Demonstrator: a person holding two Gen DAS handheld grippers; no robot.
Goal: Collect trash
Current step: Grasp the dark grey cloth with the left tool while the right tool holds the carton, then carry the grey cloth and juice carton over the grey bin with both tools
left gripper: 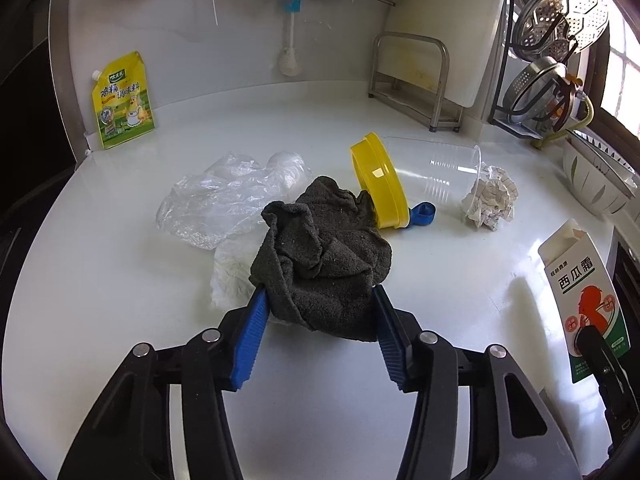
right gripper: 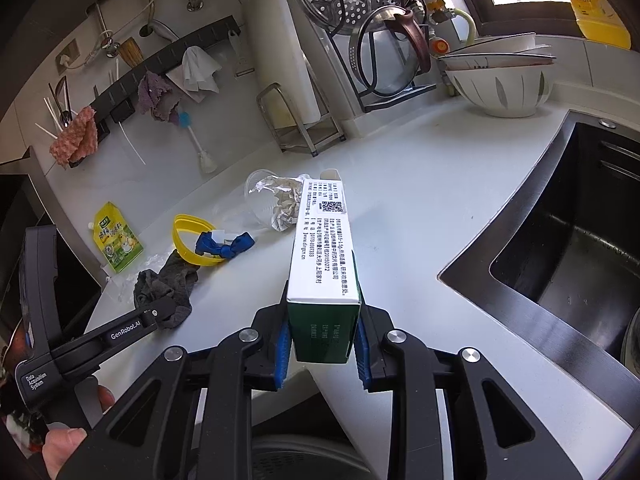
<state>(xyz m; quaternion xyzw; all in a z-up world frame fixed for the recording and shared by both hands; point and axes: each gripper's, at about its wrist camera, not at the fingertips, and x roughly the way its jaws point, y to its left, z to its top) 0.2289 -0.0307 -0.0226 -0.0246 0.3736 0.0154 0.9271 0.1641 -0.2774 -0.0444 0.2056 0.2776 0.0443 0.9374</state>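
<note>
Left wrist view shows the dark grey cloth (left gripper: pixel 324 256) at the centre of the frame, bunched on the white worktop (left gripper: pixel 120 280) and lying over a white tissue (left gripper: pixel 230 276), with the left hand-held gripper (left gripper: pixel 318 300) closed about its near edge: the blue pads (left gripper: pixel 252 332) press the fabric from both sides at a middling width. Behind it, toward the left, lies a crumpled clear plastic bag (left gripper: pixel 224 200); to the right are a yellow lid (left gripper: pixel 380 180), a blue scrap (left gripper: pixel 422 214), a tipped clear cup (left gripper: pixel 448 172) and a ball of crumpled paper (left gripper: pixel 490 200). A yellow seasoning pouch (left gripper: pixel 122 102) stands at the upper left. In the right wrist view the right hand-held gripper (right gripper: pixel 322 340) is clamped narrowly on the green end of a white carton (right gripper: pixel 324 248), which juts forward over the worktop, with the sink (right gripper: pixel 560 240) at the right of the frame. Judging by this, the collecting is partway: both grippers are loaded and several bits are still loose. The next move seems to call for lifting the cloth clear without dragging the tissue or bag along, then carrying both loads to a bin, which neither view plainly shows.
</note>
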